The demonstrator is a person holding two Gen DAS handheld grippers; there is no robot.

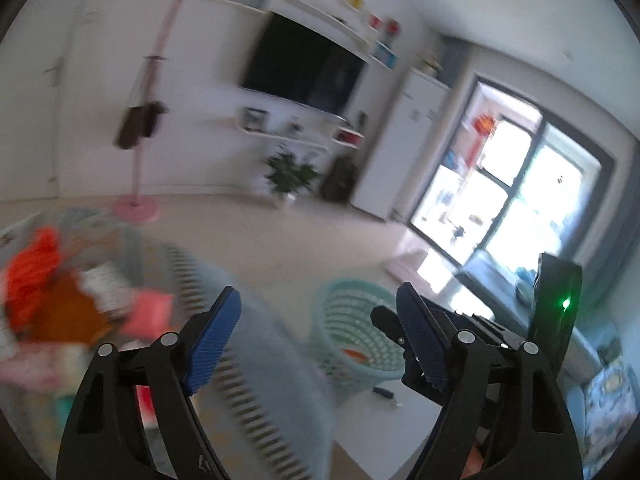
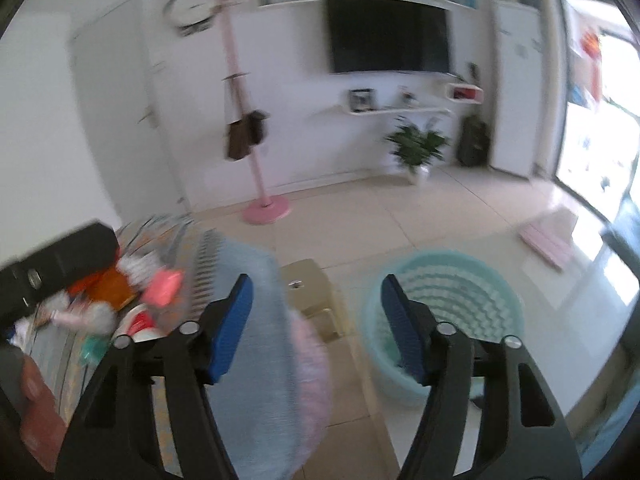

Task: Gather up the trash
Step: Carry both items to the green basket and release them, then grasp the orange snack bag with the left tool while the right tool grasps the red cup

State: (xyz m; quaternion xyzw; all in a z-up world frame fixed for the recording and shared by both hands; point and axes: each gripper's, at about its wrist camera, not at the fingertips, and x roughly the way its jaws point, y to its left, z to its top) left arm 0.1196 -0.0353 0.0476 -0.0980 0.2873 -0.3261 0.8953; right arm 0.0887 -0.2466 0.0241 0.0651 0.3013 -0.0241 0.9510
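Both views blurry: left gripper (image 1: 320, 332) and right gripper (image 2: 316, 320) are hanging w/ jaws spread wide, gripping nothing, while trash pile (image 1: 60, 300) is lying on the patterned table (image 1: 248, 380) at approx 9 o'clock and teal basket (image 2: 444, 320) is standing on the floor at 3 o'clock.

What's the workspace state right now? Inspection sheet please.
Surface: patterned table at left, blurred; tiled floor beyond.
Job's things: teal basket on the floor, something orange inside in the left view; wrappers heaped on the table.
Clutter: pale ridged sheet at the table edge; cardboard box on the floor.
Grippers: left tongs open, empty; right tongs open, empty.
Cables: nothing seen.
Surroundings: TV, pink coat stand, potted plant.
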